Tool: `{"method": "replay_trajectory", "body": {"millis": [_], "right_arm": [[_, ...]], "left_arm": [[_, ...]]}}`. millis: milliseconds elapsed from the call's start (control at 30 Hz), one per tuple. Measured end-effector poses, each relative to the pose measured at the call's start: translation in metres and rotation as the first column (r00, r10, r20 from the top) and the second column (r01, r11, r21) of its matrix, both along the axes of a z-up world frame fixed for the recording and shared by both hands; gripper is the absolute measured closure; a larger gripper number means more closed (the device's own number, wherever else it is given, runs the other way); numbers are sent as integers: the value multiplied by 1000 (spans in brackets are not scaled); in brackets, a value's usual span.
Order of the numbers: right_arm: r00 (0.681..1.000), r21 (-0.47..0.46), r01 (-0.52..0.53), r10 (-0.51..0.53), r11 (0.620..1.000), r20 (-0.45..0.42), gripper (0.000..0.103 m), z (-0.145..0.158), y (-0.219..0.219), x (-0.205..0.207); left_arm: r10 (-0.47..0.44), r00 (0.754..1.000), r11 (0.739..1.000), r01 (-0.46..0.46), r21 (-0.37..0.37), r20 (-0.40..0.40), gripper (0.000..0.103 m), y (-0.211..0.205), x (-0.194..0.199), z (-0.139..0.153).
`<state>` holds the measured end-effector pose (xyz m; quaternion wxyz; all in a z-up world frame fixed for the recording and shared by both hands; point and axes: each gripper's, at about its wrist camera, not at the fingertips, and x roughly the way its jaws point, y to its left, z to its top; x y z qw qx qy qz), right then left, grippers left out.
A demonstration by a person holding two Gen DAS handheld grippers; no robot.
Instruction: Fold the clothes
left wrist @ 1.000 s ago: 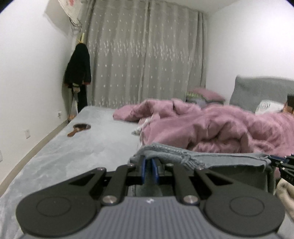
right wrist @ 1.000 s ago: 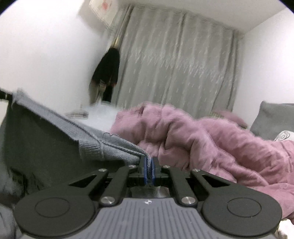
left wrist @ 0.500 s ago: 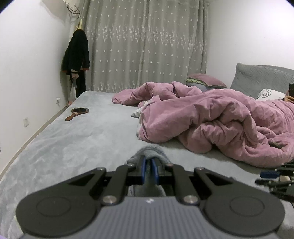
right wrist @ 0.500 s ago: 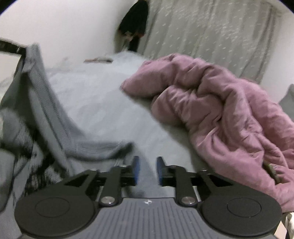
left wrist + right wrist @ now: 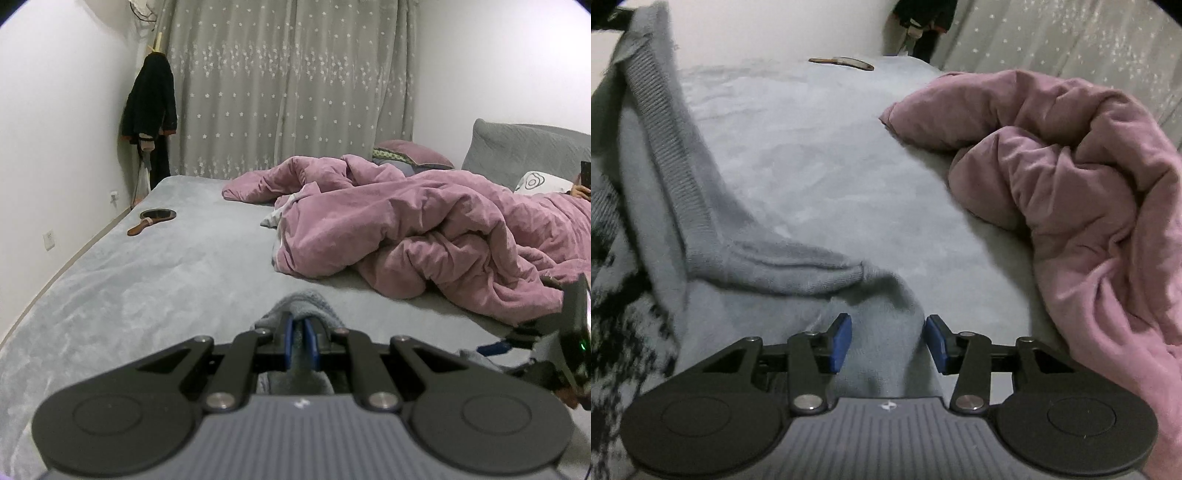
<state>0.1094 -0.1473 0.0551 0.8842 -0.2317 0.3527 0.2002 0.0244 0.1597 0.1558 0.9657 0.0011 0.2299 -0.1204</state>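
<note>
Nearest to you, your left gripper (image 5: 298, 341) is clamped on a bunched fold of the grey knit sweater (image 5: 303, 303), its 2 blue pads pressed together with the wool humped up just beyond the tips. In your other hand, the right gripper (image 5: 887, 341) has its jaws opening: the blue pads (image 5: 839, 342) stand apart, a ridge of the sweater (image 5: 882, 325) lies between them, and neither pad presses on it. From that right wrist view the sweater spreads to the left across the bed, its ribbed band (image 5: 668, 147) climbing to the upper left corner where the cloth is lifted, and a dark patterned part (image 5: 613, 302) shows at the left edge, blurred. The garment lies on the grey bedspread (image 5: 155, 273), at the near edge of the bed. Past it, to the right, a rumpled pink duvet (image 5: 424, 229) is heaped on the bed. Further left on the bedspread a hand mirror (image 5: 153, 218) with a brown handle lies near the wall. At the far end, a purple pillow (image 5: 413, 157) rests by the grey headboard (image 5: 524, 147), a dark coat (image 5: 151, 101) hangs in the corner, and a grey curtain (image 5: 288, 85) with small white stars covers the back wall.
</note>
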Motion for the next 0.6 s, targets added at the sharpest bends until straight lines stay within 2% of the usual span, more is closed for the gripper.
{"method": "replay_trajectory", "body": {"millis": [133,200,233,267,400,500,567,600], "right_arm": [[996,104,55,-48,993,-71,56,-4,-6,16],[995,110,59,-50,992,-81,57,-9,-6,17],[996,106,54,-46,993,-80,58,-10,-5,17],[996,103,48,-40,994,-74,65,-7,-4,16],[1000,117,30,-31,993,6,66,12,1,5],[1000,94,-22,23,995,-12,57,5,8,3],[1000,44,0,0,999,-14,53,-6,10,8],[1000,62,24,-24,998,-6,48,-6,6,11]], "left_arm": [[10,1000,1000,-10,12,-11,95,3,3,-4],[18,1000,1000,-18,17,-17,95,5,5,-7],[24,1000,1000,-24,15,-18,95,7,5,-7],[30,999,999,-30,14,-20,95,8,6,-8],[49,998,999,-49,0,-30,95,14,9,-10],[48,998,999,-48,3,-31,95,15,9,-11],[46,998,999,-45,9,-31,95,15,8,-12],[45,999,999,-45,10,-31,95,14,7,-12]]}}
